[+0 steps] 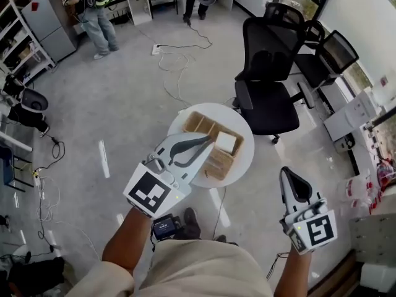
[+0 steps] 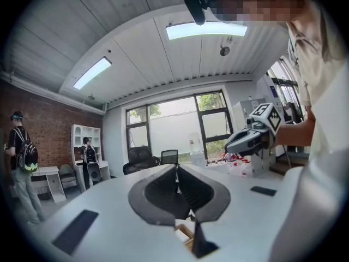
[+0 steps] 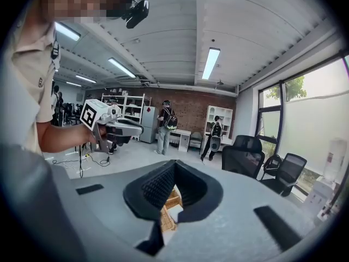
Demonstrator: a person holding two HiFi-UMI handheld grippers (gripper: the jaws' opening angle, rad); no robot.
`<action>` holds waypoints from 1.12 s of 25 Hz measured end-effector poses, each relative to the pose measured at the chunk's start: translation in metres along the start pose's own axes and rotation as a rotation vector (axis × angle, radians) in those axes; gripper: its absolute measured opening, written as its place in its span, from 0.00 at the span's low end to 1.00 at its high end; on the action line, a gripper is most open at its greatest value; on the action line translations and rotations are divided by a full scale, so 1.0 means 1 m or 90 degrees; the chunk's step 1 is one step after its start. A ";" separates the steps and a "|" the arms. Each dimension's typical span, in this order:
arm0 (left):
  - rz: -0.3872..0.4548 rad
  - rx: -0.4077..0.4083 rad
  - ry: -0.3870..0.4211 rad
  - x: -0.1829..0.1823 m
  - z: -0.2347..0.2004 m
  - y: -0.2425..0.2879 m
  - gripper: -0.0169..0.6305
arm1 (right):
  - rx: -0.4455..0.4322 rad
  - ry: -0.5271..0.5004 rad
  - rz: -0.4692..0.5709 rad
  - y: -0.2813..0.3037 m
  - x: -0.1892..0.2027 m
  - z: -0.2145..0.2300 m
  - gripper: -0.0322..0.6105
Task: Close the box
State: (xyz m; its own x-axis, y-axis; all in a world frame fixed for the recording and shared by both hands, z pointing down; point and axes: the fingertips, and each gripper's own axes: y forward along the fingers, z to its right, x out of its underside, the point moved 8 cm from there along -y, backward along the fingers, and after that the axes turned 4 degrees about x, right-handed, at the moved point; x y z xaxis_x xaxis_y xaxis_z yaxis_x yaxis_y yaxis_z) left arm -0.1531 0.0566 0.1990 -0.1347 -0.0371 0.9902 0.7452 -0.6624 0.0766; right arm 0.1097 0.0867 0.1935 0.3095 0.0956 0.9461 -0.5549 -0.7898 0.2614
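Note:
A tan woven box [image 1: 201, 124] lies open on a small round white table [image 1: 246, 159], with a white block [image 1: 226, 142] in it. My left gripper [image 1: 210, 140] is held over the table's near left side, its tips above the box, jaws shut and empty. My right gripper [image 1: 288, 174] hangs off to the table's right, over the floor, also shut and empty. In the left gripper view the shut jaws [image 2: 176, 169] point level, with a bit of the box [image 2: 185, 232] below them. In the right gripper view the box [image 3: 166, 212] shows under the closed jaws [image 3: 174, 165].
A black office chair [image 1: 269, 73] stands just beyond the table, with more chairs [image 1: 328, 57] to its right. Cables [image 1: 173, 60] trail across the floor. People [image 1: 96, 11] stand by desks at the back. Shelves [image 1: 21, 36] line the left.

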 end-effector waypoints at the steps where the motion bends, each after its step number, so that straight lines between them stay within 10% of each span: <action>1: 0.004 0.001 -0.003 0.004 -0.005 -0.001 0.06 | -0.002 -0.001 -0.004 0.006 -0.001 -0.002 0.04; 28: -0.027 -0.067 -0.045 0.051 -0.062 -0.022 0.06 | -0.086 -0.012 -0.025 0.115 0.024 -0.014 0.04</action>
State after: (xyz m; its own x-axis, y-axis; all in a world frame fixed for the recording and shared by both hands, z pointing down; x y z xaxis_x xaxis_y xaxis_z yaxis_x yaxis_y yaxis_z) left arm -0.2166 0.0226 0.2407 -0.1155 0.0423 0.9924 0.6667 -0.7373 0.1091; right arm 0.0425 0.0061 0.2484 0.3470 0.1118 0.9312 -0.6402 -0.6973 0.3223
